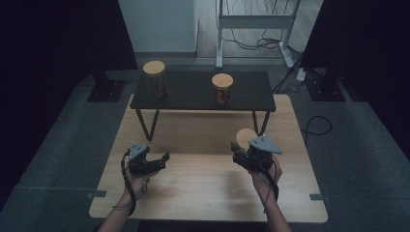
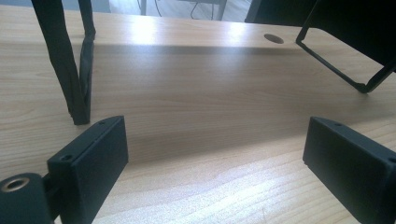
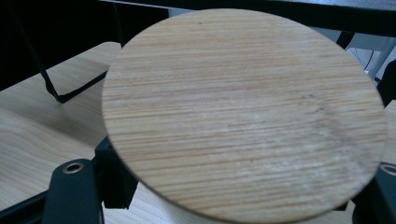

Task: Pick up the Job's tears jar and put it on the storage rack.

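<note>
1. High view. Landmark: the low black rectangular shelf (image 1: 203,91) standing on the far half of the light wooden surface (image 1: 208,188). On the shelf, left end: a tall glass jar with a round wooden lid (image 1: 155,80); right of centre: a shorter glass jar with a round wooden lid (image 1: 222,89). In front of the shelf's left legs, the left claw (image 1: 163,159) is held over the surface, jaws apart, nothing between them. In front of the shelf's right legs, the right claw (image 1: 238,153) holds a round wooden-lidded container (image 1: 245,137).
2. Left gripper view. Both black jaws stand wide apart with bare surface (image 2: 201,116) between. Shelf legs (image 2: 74,70) rise just beyond the left jaw.
3. Right gripper view. The round wooden lid (image 3: 243,112) sits between the jaws, which are clamped on the body beneath it. The shelf edge (image 3: 280,7) runs just behind.
</note>
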`<state>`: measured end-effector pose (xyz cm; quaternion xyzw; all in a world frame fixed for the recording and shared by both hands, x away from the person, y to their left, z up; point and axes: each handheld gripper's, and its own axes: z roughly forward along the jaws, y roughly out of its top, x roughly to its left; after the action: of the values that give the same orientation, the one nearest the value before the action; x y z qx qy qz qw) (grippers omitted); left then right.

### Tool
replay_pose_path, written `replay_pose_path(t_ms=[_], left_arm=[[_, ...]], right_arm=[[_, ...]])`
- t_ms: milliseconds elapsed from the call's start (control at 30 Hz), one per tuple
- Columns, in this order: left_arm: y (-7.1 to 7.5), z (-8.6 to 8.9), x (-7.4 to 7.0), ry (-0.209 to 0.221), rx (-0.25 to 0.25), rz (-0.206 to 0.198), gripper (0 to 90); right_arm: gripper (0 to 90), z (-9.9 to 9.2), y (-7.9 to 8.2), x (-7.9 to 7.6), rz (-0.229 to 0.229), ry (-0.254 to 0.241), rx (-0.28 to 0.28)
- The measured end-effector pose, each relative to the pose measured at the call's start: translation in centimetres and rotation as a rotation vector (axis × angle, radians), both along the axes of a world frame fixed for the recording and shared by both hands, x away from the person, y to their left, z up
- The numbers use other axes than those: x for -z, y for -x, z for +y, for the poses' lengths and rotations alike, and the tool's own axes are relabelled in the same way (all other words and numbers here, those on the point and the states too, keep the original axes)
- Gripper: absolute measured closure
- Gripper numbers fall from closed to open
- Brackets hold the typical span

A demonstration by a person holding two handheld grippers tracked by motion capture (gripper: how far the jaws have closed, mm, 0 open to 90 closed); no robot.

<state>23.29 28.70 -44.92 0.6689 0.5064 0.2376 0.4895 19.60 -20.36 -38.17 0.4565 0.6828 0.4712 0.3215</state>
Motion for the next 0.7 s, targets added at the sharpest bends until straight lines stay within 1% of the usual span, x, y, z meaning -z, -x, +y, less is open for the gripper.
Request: replay_pose_path(t_ms=[400, 700], left_arm=[[0.16, 0.02, -0.05, 0.004, -0.009, -0.004, 6.2], [0.15, 0.09, -0.08, 0.003, -0.004, -0.004, 6.2]], right_arm=[[25.3, 0.36, 0.16, -0.14, -0.016, 0.002, -0.003], [25.3, 0.19, 0.37, -0.74, -0.025, 0.009, 0.008]])
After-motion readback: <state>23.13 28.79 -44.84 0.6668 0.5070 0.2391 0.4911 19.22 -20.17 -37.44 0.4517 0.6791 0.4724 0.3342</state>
